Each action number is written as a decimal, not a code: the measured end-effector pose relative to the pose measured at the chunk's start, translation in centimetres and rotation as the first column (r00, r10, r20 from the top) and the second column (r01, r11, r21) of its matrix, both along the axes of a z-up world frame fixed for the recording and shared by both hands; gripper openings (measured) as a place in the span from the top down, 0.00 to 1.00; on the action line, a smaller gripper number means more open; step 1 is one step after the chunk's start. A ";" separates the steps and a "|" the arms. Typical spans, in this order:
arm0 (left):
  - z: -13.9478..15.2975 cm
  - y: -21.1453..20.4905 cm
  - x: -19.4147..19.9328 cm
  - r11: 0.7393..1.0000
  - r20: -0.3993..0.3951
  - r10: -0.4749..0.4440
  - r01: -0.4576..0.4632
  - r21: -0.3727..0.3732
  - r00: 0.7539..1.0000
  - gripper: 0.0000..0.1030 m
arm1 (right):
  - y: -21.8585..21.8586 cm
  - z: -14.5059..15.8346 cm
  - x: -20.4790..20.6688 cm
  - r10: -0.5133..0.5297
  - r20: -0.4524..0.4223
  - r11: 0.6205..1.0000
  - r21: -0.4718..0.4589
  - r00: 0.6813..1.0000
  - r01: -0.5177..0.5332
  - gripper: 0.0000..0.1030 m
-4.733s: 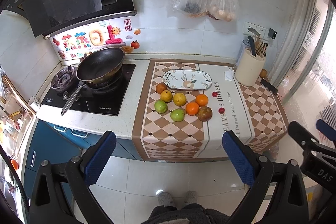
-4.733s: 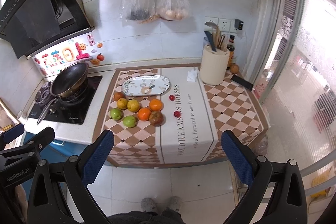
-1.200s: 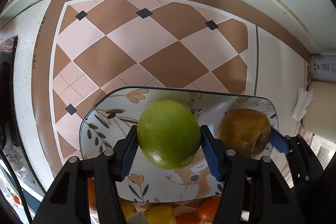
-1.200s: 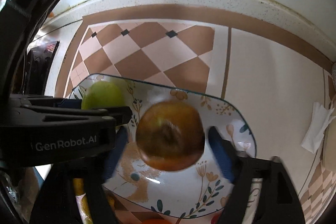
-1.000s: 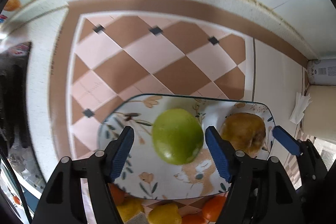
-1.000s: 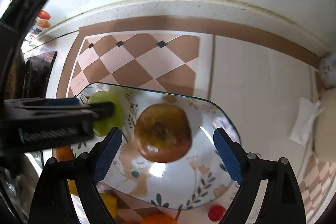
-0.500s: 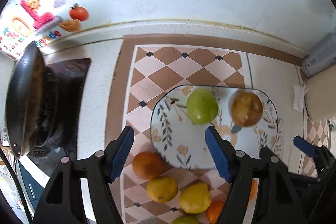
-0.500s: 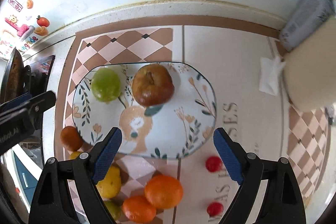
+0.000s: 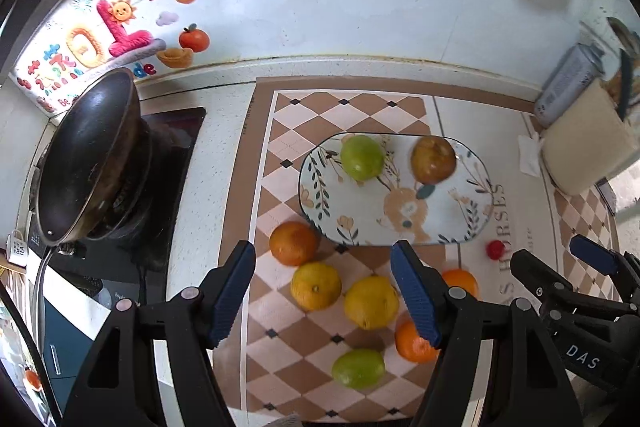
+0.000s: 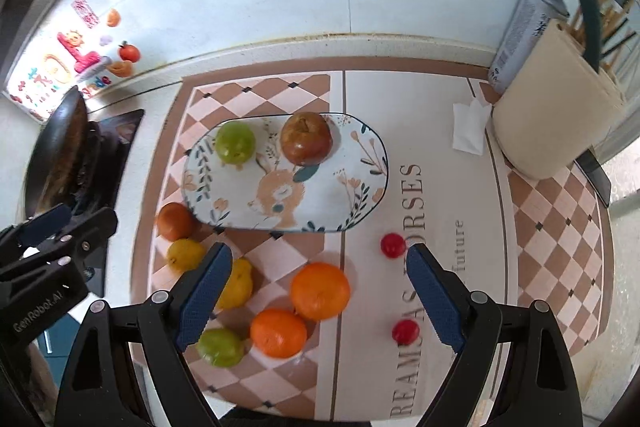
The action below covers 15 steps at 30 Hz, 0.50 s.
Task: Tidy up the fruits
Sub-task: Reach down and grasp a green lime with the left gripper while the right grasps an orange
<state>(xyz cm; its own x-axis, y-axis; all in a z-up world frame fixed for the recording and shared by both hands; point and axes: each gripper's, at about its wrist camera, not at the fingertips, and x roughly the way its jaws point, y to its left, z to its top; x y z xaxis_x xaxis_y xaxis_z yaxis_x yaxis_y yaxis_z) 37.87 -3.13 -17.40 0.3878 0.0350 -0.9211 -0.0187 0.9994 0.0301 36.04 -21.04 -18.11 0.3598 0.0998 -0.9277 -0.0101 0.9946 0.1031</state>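
A patterned plate [image 9: 460,223] [image 10: 352,187] lies on the checked mat. On it sit a green apple [image 9: 361,157] [image 10: 235,142] and a brownish-red apple [image 9: 433,159] [image 10: 306,138]. Several loose fruits lie in front of the plate: oranges [image 10: 319,290], yellow fruits [image 9: 371,302], a green one [image 9: 357,367] and two small red ones [image 10: 392,245]. My left gripper [image 9: 323,289] is open and empty, above the yellow fruits. My right gripper [image 10: 320,295] is open and empty, above the oranges.
A black wok [image 9: 86,155] sits on the stove at the left. A cream utensil holder [image 10: 556,115], a spray can [image 10: 524,35] and a tissue [image 10: 470,127] stand at the back right. The tiled wall runs behind.
Both grippers let go of their apples on the plate, opened, and drew back and up; the loose fruits in front of the plate came into view.
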 end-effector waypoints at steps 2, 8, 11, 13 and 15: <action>0.8 -0.1 -1.2 1.000 0.015 0.000 0.000 -0.002 1.000 0.33 | 0.1 1.0 -1.2 0.002 0.018 1.000 0.007 1.000 -0.002 0.11; 2.9 -0.2 -4.1 1.000 0.060 -0.006 0.007 -0.005 0.998 0.34 | 0.3 3.8 -4.2 0.002 0.071 1.000 0.020 0.998 -0.003 0.11; 3.9 0.0 -5.3 1.000 0.077 -0.002 0.004 -0.017 0.997 0.33 | 0.4 4.7 -5.4 0.003 0.093 1.000 0.022 0.996 -0.005 0.11; 4.3 0.1 -5.9 1.000 0.087 -0.001 0.003 -0.023 0.996 0.33 | 0.6 5.2 -6.1 0.003 0.105 1.000 0.024 0.995 -0.005 0.11; 4.6 0.0 -6.3 1.000 0.092 -0.002 0.005 -0.028 0.996 0.33 | 0.6 5.4 -6.6 0.001 0.108 0.999 0.037 0.994 -0.005 0.11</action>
